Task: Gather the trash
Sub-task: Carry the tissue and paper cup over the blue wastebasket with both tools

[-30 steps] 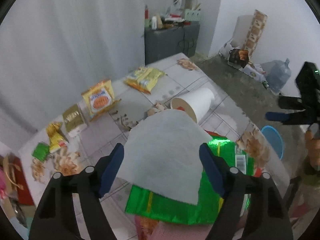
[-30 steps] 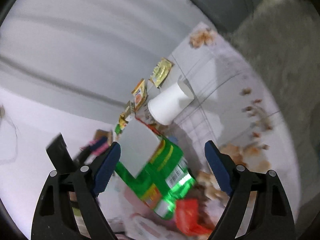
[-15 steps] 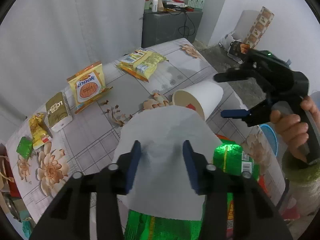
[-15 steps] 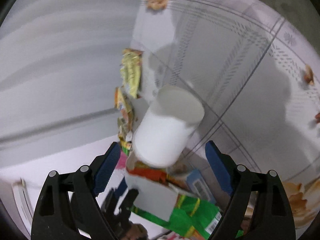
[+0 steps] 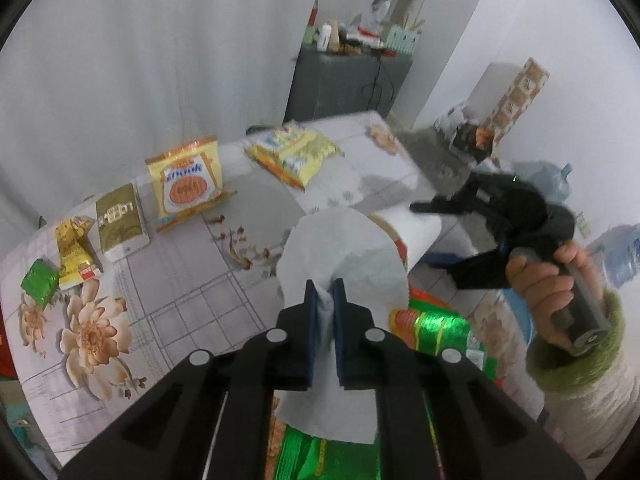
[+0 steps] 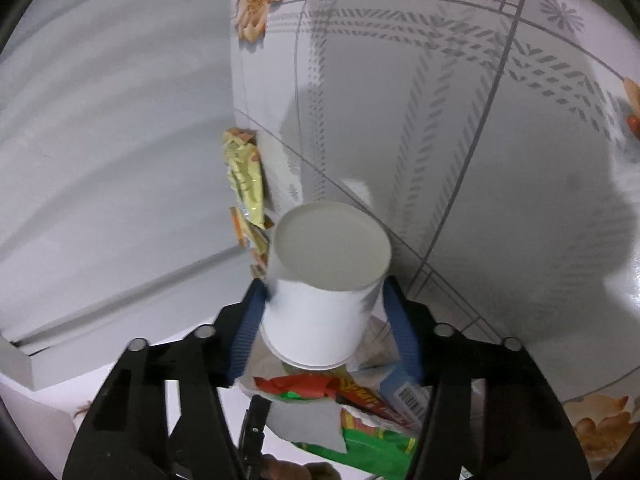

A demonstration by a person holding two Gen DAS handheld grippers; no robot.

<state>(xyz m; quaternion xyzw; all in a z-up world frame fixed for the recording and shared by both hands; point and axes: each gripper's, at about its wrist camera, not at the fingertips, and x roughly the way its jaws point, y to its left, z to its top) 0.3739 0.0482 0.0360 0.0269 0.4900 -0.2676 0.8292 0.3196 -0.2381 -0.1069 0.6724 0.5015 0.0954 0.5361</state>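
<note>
Jaws closing: left on napkin (image 5: 340, 248), right around cup (image 6: 320, 296)

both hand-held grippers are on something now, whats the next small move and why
Probably finish both squeezes, then lift. The left hand-held gripper is closing on the white tissue, pinched between its pads. The right hand-held gripper is closing around the tipped paper cup, pads at its sides. Both pieces sit on the wrapper pile, so lifting clears them.

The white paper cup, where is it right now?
In the right wrist view the paper cup lies on its side between the closing blue pads of the right gripper, just beyond the green wrapper on the flowered table.
</note>
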